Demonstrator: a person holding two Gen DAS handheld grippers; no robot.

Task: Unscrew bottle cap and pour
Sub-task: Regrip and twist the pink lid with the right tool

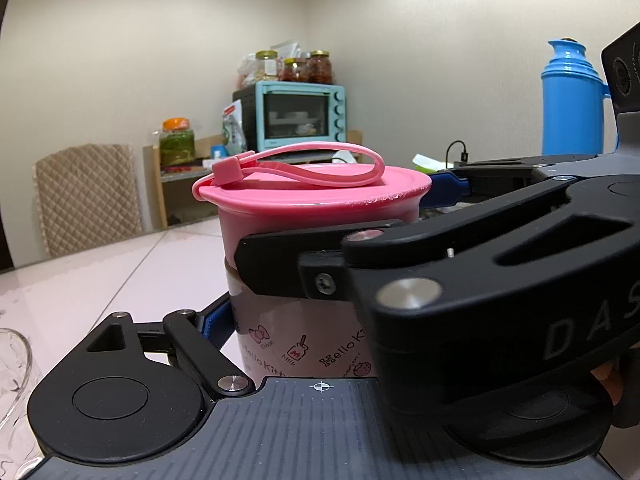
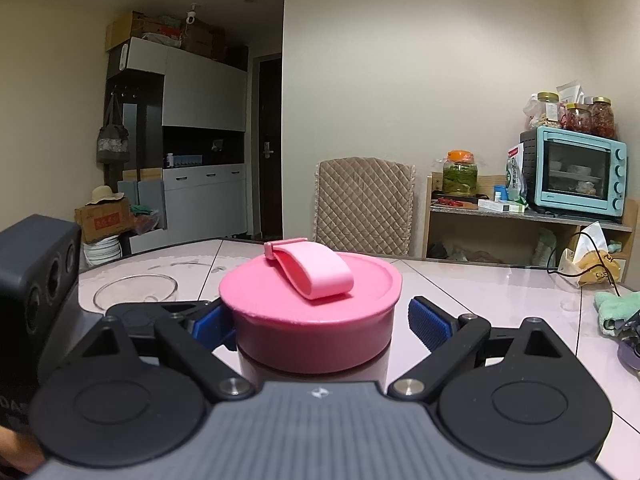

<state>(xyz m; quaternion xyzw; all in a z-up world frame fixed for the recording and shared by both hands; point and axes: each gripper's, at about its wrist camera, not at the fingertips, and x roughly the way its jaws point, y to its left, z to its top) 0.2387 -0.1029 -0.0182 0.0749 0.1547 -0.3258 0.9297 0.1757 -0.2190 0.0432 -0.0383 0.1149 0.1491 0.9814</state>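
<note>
A Hello Kitty bottle (image 1: 304,344) with a pink screw cap (image 1: 316,196) and pink strap loop stands on the pale table. My left gripper (image 1: 296,320) is shut on the bottle body below the cap; only its left blue pad shows, the right finger is hidden behind the other gripper. My right gripper (image 2: 320,322) sits around the cap (image 2: 312,312) from the side. Its blue pads stand either side of the cap with a visible gap at the right pad (image 2: 430,322), so it is open. In the left wrist view the right gripper crosses in front of the bottle.
A clear glass bowl (image 2: 134,292) sits on the table to the left, its edge also showing in the left wrist view (image 1: 16,376). A blue thermos (image 1: 574,100) stands at the right. A green cloth (image 2: 612,312), a tissue bag and a cable lie on the right. A padded chair (image 2: 362,204) is beyond the table.
</note>
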